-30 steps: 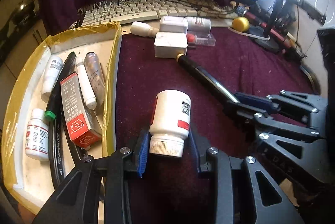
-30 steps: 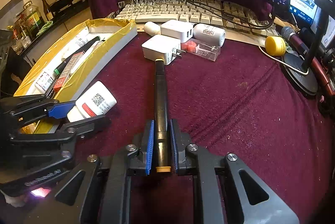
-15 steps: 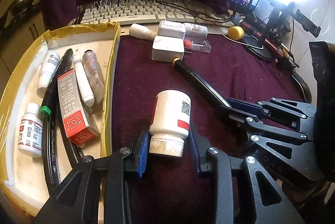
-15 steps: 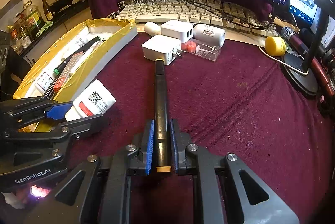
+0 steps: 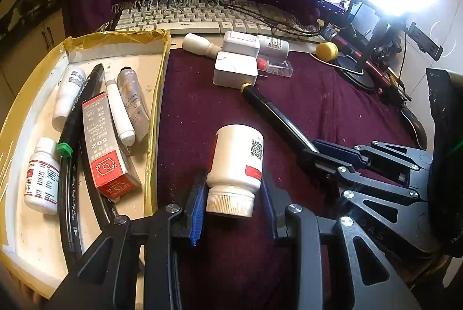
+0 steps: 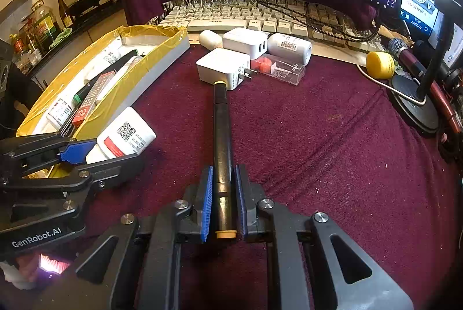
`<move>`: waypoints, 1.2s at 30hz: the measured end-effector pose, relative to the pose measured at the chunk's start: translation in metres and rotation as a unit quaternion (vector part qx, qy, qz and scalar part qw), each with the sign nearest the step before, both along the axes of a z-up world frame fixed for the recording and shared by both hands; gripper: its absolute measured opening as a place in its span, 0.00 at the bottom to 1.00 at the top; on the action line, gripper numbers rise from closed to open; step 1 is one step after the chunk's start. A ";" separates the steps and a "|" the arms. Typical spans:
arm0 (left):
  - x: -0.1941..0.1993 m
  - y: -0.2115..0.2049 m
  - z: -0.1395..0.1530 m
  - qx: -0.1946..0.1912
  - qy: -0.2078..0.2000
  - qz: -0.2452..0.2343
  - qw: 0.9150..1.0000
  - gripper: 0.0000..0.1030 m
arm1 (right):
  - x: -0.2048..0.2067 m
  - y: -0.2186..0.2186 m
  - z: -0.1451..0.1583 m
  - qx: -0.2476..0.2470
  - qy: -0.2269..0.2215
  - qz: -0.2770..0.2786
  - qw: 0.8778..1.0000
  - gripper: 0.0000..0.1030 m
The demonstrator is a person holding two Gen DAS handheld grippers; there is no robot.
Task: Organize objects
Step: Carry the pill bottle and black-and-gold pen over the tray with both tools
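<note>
My left gripper (image 5: pixel 233 182) is shut on the neck of a white pill bottle (image 5: pixel 235 159) with a red label, cap towards me, held just above the maroon cloth beside the box. The bottle (image 6: pixel 124 136) and the left gripper (image 6: pixel 95 153) also show in the right wrist view. My right gripper (image 6: pixel 222 174) is shut on a long black pen (image 6: pixel 221 130) with yellow ends. The pen's far tip touches a white charger (image 6: pixel 222 68). In the left wrist view the pen (image 5: pixel 275 113) runs into the right gripper (image 5: pixel 315 153).
A yellow-taped white box (image 5: pixel 162 72) at the left holds several bottles, pens, a tube and a red carton (image 5: pixel 104 148). A second charger (image 5: pixel 241 43), a lying white bottle (image 6: pixel 289 46), a clear case (image 6: pixel 277 68), a keyboard (image 5: pixel 188 20) and a yellow-tipped microphone (image 5: pixel 327 51) lie at the back.
My left gripper has tilted a little with the bottle in it, so the box looks shifted in its view. The right gripper and pen have stayed put.
</note>
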State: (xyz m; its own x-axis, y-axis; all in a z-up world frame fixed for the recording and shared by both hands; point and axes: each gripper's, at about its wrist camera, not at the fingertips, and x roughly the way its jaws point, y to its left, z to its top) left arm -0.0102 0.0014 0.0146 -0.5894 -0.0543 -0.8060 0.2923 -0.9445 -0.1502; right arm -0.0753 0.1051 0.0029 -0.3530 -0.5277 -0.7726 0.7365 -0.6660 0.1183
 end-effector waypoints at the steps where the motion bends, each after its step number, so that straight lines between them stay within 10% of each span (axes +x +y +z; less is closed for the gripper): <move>1: 0.000 0.000 0.000 0.000 0.000 0.000 1.000 0.29 | 0.000 0.000 0.000 0.000 0.000 0.000 1.000 0.13; 17: 0.000 -0.002 -0.001 0.005 0.006 0.004 1.000 0.29 | 0.001 -0.001 0.000 0.001 0.000 0.000 1.000 0.13; 24: 0.016 -0.029 0.015 0.090 0.060 0.015 0.994 0.29 | 0.002 0.000 0.002 -0.018 -0.012 0.003 1.000 0.12; 36: 0.048 -0.063 0.042 0.105 0.104 0.053 0.988 0.29 | 0.015 -0.008 0.022 -0.064 -0.005 0.021 0.998 0.12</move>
